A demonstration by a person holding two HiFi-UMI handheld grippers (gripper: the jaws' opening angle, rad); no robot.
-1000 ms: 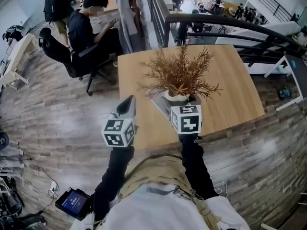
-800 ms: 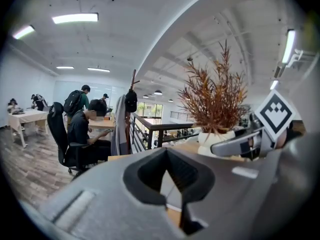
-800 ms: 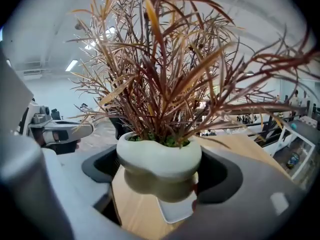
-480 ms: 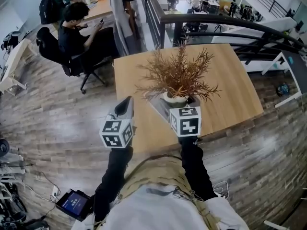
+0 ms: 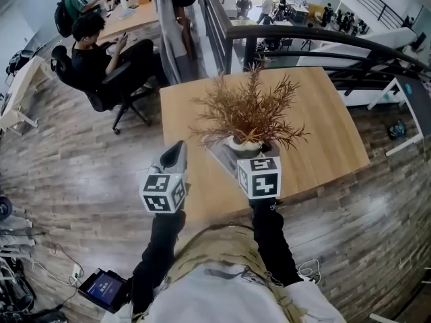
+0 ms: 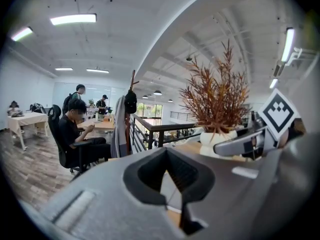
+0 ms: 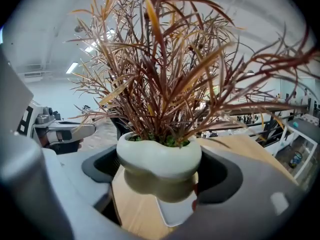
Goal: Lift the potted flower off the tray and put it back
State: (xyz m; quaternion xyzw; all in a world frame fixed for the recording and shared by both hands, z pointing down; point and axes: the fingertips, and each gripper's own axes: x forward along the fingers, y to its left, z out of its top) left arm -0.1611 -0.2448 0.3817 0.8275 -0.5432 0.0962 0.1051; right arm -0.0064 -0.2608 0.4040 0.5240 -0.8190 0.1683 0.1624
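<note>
"Two jaws of my right gripper (image 7: 161, 178) were clamped on the white pot (image 7: 159, 156), one on each side, and it stood upright between them."

"Where was the tray?"

"The tray (image 7: 176, 213) lay directly beneath, at lower centre of the right gripper view. The pot looked clear of it. I judged a straight descent would seat it."

"And your left?"

"My left gripper (image 6: 172, 184) hung at lower left of the head view, jaws together on nothing, apart from the pot. The table (image 5: 323, 126) was otherwise bare; only the dry sprigs (image 7: 160, 69) spread wide."
</note>
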